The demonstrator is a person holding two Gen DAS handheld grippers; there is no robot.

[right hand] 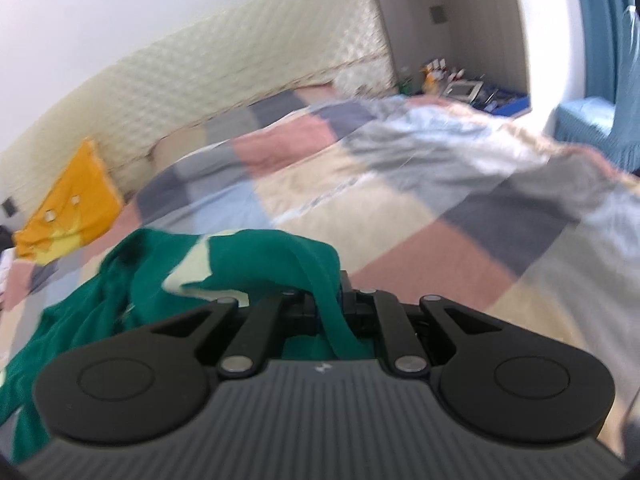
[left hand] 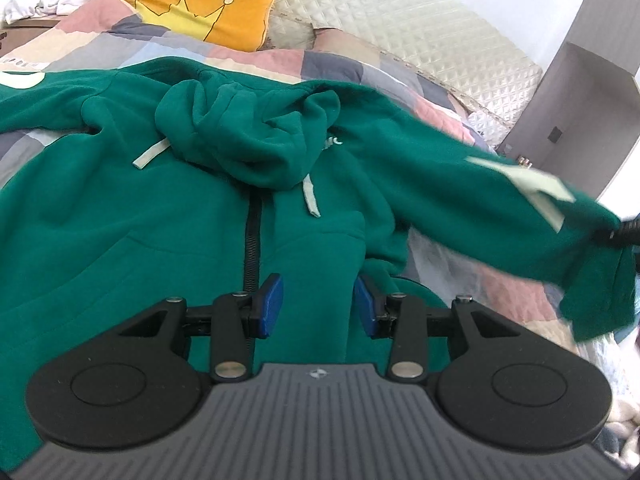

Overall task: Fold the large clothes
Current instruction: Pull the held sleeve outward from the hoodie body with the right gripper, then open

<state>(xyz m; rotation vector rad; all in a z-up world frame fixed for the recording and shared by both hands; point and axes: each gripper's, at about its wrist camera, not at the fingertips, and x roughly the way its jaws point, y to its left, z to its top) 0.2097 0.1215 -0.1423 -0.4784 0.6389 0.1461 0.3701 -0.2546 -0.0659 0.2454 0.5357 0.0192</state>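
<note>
The green hoodie (left hand: 168, 208) is lying face up on the bed (left hand: 360, 68), thick fleece, soft and floppy, likely sagging wherever unsupported. The right hand-held gripper (right hand: 332, 300) is pinching the sleeve (left hand: 500, 196) near its cuff, lifting it. The left hand-held gripper (left hand: 318, 306) is hovering spread over the hem beside the zipper (left hand: 253, 248), a sensible place to grip

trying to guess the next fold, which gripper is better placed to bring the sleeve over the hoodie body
Right. The right gripper is already shut on the sleeve, holding it lifted off the bed. The left gripper is open over the hoodie front by the zipper, gripping nothing.
</note>
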